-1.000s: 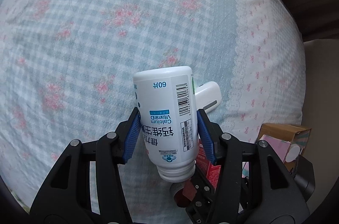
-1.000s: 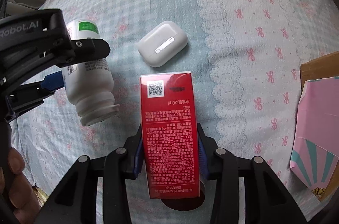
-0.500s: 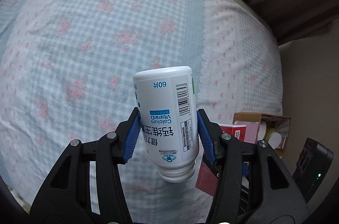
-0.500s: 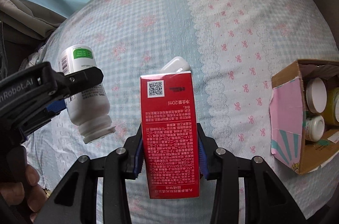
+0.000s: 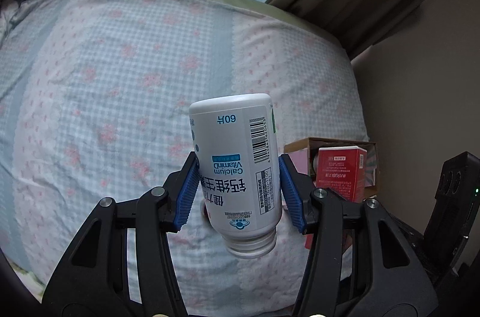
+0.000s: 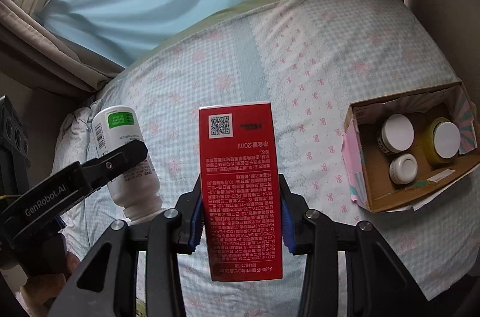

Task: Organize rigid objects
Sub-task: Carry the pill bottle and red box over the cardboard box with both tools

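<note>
Left wrist: ribbed blue tongs (image 5: 238, 192) clamp smooth cylindrical bottle (image 5: 235, 164)

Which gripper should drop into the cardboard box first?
Right, probably. The right gripper holds the red carton, and in its view the cardboard box lies open on its right. The left gripper with the white bottle is on the far side, so the carton sits between it and the box.
</note>
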The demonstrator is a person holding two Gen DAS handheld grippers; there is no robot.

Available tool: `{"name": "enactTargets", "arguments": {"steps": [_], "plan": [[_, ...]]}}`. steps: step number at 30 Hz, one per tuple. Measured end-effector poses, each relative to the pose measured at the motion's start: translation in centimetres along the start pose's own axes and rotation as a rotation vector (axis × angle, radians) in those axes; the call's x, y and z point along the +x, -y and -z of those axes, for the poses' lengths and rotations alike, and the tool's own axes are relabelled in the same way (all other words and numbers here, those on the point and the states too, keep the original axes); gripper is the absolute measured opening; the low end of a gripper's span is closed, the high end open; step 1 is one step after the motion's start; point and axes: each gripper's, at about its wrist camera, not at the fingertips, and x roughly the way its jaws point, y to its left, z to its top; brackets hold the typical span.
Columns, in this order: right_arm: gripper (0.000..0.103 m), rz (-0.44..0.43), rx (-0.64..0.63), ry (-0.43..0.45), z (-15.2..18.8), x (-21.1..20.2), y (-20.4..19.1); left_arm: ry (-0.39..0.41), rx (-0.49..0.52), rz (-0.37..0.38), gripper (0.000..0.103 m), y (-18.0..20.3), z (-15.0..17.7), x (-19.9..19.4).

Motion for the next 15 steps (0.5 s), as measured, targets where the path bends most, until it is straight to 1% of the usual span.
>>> {"name": "enactTargets", "arguments": {"steps": [6,7,10,15], "plan": [[0.038,-0.029,-0.032,0.025,-1.0,-4.2,5.7,0.034,-0.012,-0.003,0.048,6.5,2.1,-0.3],[0.038,-0.030,-0.040,0.024,-1.4,-4.8,6.9,0.028,-0.017,-0.007,0.048,7.7,2.5,0.0],[0.038,-0.025,-0.058,0.012,-2.4,-6.6,10.9,0.022,-0.063,0.013,0.048,11.2,4.1,1.3],[0.038,0.007,-0.085,-0.008,-4.3,-8.5,17.4,0.010,-0.108,0.023,0.048,16.3,6.1,4.3]]}}
